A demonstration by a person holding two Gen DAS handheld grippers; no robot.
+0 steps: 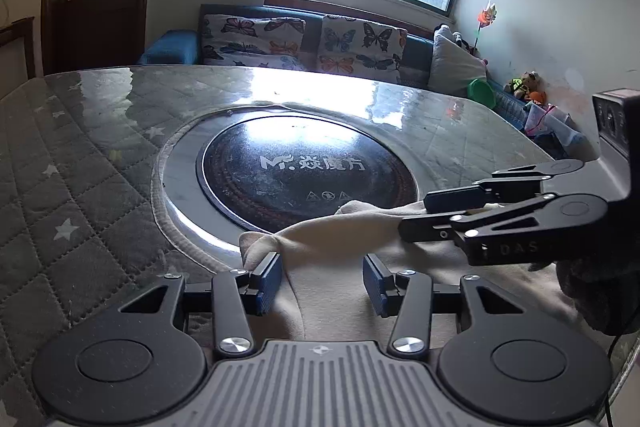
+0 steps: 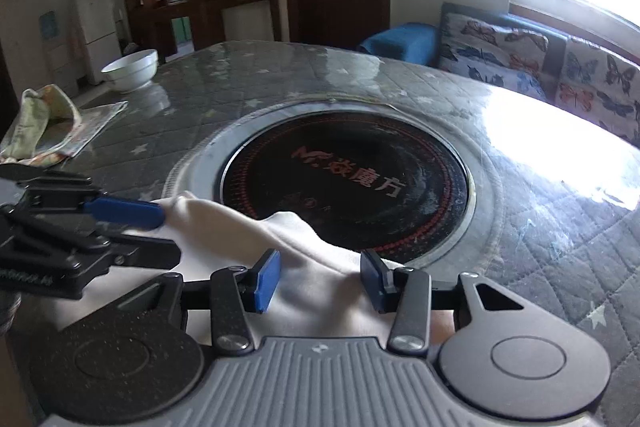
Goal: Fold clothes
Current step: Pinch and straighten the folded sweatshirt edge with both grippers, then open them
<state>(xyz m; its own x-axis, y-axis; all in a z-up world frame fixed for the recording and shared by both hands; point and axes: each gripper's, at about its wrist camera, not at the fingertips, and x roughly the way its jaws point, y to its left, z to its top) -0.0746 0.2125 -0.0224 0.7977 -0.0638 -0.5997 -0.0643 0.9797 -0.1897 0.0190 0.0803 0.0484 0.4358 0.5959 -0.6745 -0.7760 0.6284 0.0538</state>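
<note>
Evidently the cream garment (image 2: 240, 227) at the tabletop's (image 2: 520, 227) near edge was soft, light and limp, best pinched at its bunched hem, where the left gripper (image 1: 322, 277) and right gripper (image 2: 320, 277) both stood with jaws half-wide astride the cloth, not clamping it

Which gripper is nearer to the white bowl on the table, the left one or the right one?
Left. In the right wrist view, the left gripper sits on the bowl's side of the cream cloth, while the right gripper is further along the cloth, away from the bowl.

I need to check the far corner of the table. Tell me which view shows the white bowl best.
The right wrist view. The white bowl stands in full sight at the table's far left edge, beyond a crumpled patterned cloth. The left wrist view does not show the bowl at all; it faces the sofa and window instead.
</note>
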